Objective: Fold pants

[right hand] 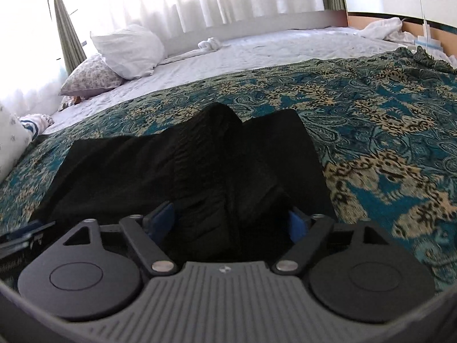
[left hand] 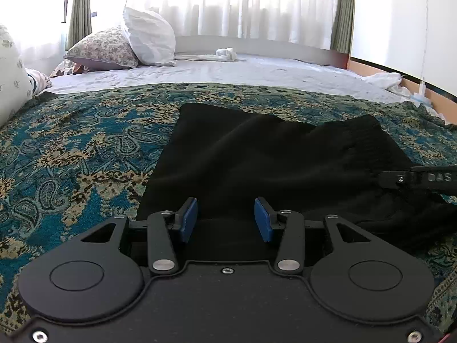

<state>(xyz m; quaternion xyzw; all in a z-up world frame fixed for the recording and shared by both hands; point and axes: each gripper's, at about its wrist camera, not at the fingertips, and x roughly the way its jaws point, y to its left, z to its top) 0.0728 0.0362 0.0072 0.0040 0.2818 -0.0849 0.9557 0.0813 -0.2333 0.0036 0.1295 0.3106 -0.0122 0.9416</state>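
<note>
Black pants (left hand: 271, 157) lie on a teal and tan paisley bedspread (left hand: 85, 148). My left gripper (left hand: 225, 218) is open, its blue pads (left hand: 188, 220) spread above the near edge of the pants, holding nothing. The right gripper's finger (left hand: 422, 178) reaches in from the right edge, over the pants. In the right wrist view the pants (right hand: 185, 165) are bunched in folds. My right gripper (right hand: 228, 223) is open wide, with black cloth bulging between its blue pads (right hand: 297, 224).
White pillow (left hand: 148, 37) and floral pillow (left hand: 105, 48) sit at the back left on a white sheet (left hand: 257, 71). A knotted white cloth (left hand: 227, 54) lies near the curtained window. A wooden bed edge (left hand: 371, 71) and crumpled white cloth (left hand: 385, 81) are at the right.
</note>
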